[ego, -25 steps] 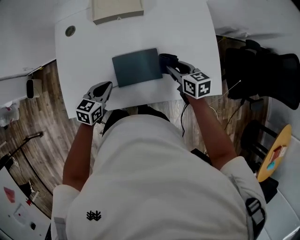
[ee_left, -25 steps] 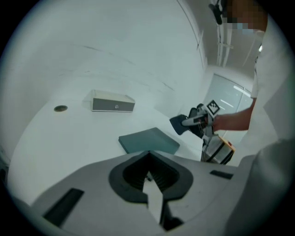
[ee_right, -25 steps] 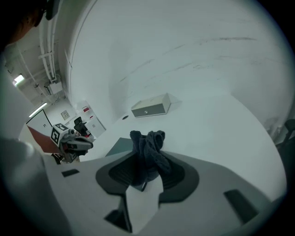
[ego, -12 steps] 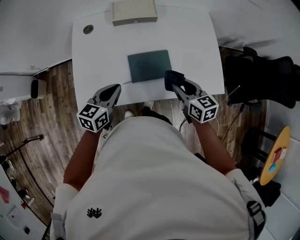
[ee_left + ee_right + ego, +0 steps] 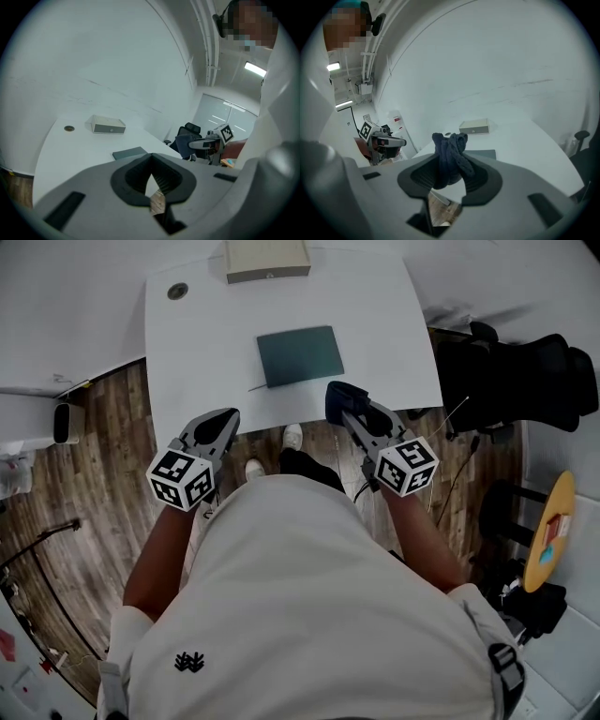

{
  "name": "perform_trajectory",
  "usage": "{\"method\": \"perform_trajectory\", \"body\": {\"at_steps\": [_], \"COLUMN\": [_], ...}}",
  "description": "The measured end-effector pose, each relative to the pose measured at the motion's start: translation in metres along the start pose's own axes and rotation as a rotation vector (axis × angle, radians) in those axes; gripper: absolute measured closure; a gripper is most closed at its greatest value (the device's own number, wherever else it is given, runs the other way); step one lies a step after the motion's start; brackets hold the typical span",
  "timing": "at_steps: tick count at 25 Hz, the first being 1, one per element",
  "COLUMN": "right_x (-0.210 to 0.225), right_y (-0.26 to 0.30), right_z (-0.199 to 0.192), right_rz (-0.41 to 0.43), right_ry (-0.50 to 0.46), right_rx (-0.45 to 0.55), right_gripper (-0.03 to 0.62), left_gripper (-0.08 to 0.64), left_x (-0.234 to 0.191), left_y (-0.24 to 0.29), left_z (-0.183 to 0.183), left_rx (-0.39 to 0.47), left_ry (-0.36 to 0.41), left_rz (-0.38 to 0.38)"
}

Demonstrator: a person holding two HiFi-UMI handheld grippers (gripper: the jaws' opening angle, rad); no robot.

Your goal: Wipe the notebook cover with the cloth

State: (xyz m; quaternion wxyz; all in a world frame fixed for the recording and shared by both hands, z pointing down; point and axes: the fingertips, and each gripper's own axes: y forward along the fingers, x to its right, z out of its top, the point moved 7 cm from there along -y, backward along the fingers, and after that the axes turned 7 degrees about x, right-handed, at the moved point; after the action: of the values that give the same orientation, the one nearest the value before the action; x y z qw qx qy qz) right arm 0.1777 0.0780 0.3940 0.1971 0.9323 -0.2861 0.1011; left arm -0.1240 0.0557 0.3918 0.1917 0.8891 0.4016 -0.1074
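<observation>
The white table (image 5: 216,343) took up the upper part of the head view, with brown wood-plank floor (image 5: 103,474) along its left side and near edge. The person in a pale shirt (image 5: 309,615) stood at that near edge. To the right of the table stood a black office chair (image 5: 511,381).

The notebook (image 5: 300,356) lay closed and flat near the middle of the table, toward the near half, turned a little off square. Its cover was a plain dark teal-grey with no marking that could be made out. A thin dark strand stuck out at its near left corner; what it was could not be told. At the table's far edge sat a flat beige box (image 5: 267,259).

The left gripper (image 5: 225,420) was held off the near edge of the table, above the floor and well left of the notebook. In the left gripper view its jaws met at their tips with nothing between them (image 5: 151,161).

The right gripper (image 5: 342,409) was at the near edge of the table, just beyond the notebook's near right corner. Its jaws were clamped on the cloth (image 5: 449,154), a dark navy, knitted-looking piece bunched into a lump that stood up out of them. The cloth did not touch the notebook.

A small round grommet (image 5: 177,291) sat in the table's far left corner.
</observation>
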Motion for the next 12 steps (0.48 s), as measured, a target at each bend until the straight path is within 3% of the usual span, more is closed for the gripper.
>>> {"method": "perform_trajectory", "body": {"at_steps": [12], "right_x": [-0.033], "right_y": [-0.016], "right_z": [0.001], "right_rz": [-0.012], "right_ry": [-0.041], "right_rx": [0.024], "right_gripper": [0.457], "left_gripper": [0.554], "left_x": [0.005], "left_y": [-0.024], "left_z": [-0.009], "left_rx": [0.018], "left_ry": [0.014], "left_rz": [-0.033]}}
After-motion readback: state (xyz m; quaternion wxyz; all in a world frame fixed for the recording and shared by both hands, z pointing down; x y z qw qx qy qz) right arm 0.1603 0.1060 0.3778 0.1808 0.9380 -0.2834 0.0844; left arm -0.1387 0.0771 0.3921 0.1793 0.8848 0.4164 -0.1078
